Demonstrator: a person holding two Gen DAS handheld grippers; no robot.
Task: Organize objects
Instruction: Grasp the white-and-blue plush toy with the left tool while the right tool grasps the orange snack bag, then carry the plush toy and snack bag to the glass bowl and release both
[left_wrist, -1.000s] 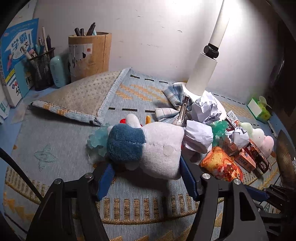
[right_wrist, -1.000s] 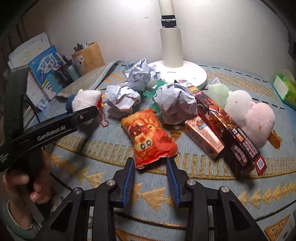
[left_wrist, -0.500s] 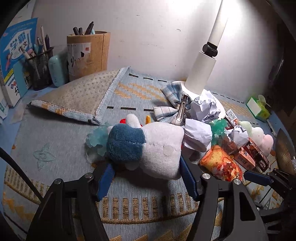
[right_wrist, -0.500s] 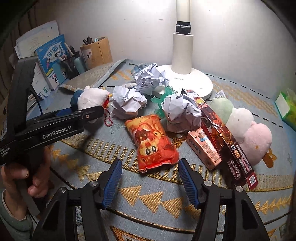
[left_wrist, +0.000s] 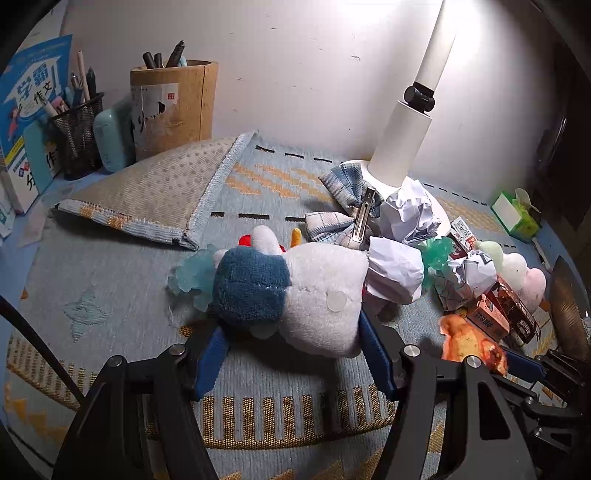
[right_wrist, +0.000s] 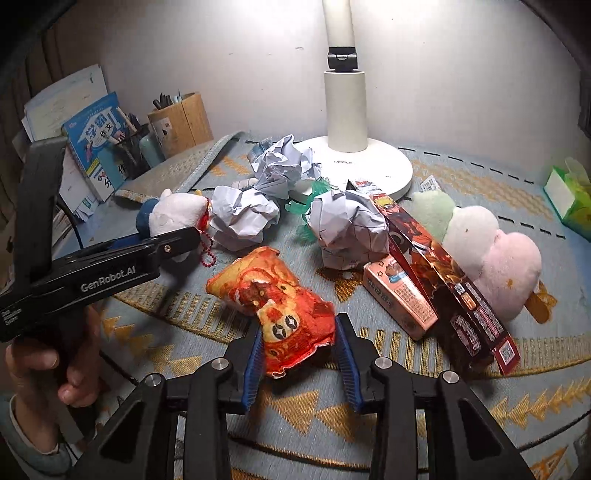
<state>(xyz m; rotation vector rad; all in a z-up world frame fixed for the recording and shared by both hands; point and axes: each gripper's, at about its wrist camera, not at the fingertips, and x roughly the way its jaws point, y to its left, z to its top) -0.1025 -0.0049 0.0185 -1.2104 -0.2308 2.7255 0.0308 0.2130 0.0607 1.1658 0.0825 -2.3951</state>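
Note:
My left gripper (left_wrist: 291, 354) is shut on a white and blue plush toy (left_wrist: 295, 295) on the blue patterned mat (left_wrist: 110, 280); the toy also shows in the right wrist view (right_wrist: 173, 214). My right gripper (right_wrist: 299, 354) is shut on the near end of an orange-red plush pouch (right_wrist: 273, 302), lifted a little off the mat; it also shows in the left wrist view (left_wrist: 469, 343). Crumpled paper balls (right_wrist: 347, 225) lie behind it.
A white lamp base (right_wrist: 362, 162) stands at the back. Pink carton (right_wrist: 399, 299) and dark red box (right_wrist: 443, 280) lie right, beside a pastel cloud plush (right_wrist: 491, 266). Wooden pen holder (left_wrist: 173, 107), mesh cup (left_wrist: 77, 133) and books (left_wrist: 26, 110) stand back left. Green tissue box (right_wrist: 569, 195) far right.
My right gripper moved forward and shut on the orange-red pouch, tilting its near end up. My left gripper stayed shut on the plush toy.

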